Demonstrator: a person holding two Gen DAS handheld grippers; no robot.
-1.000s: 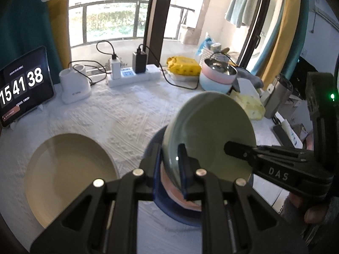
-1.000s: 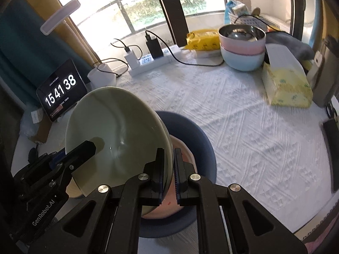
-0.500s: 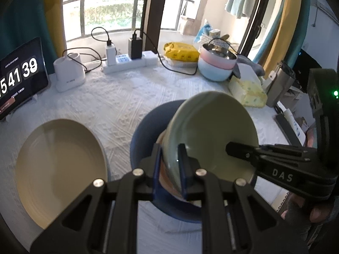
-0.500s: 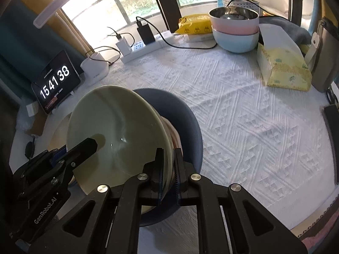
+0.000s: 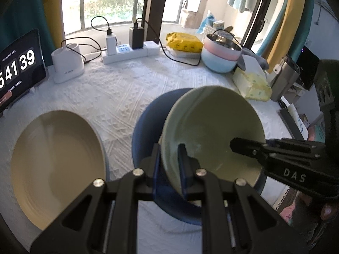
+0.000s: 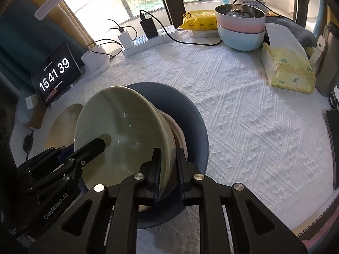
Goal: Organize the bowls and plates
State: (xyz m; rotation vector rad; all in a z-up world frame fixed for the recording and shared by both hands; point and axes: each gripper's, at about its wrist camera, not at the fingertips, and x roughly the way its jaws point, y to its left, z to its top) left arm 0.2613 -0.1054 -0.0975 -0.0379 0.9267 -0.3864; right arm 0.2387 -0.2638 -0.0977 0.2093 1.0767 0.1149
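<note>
Over dark-blue round bowl point(image 5: 148, 127): pale-green glazed ceramic bowl point(image 5: 211, 127), tilted; L gripper point(image 5: 168, 158) & R gripper point(image 6: 167, 165) fingers both clamped on its rim, opp. sides.

We found the green bowl point(image 6: 118, 127) to be glazed ceramic by its look, smooth and glossy with small highlights on its inner face, and the blue bowl point(image 5: 148, 122) beneath it and the beige plate point(image 5: 55, 165) showed a duller, satin finish. The tablecloth point(image 6: 243, 105) was white woven cloth with a raised, rough diamond pattern, while both grippers point(image 5: 169, 169) point(image 6: 167, 173) appeared as matt black plastic fitted with shiny metal screw heads. At the far edge, the top bowl of the stack point(image 6: 240, 12) had a bright polished metal lining, and the tissue pack point(image 6: 286, 69) wore a thin, slightly shiny plastic wrap.
</note>
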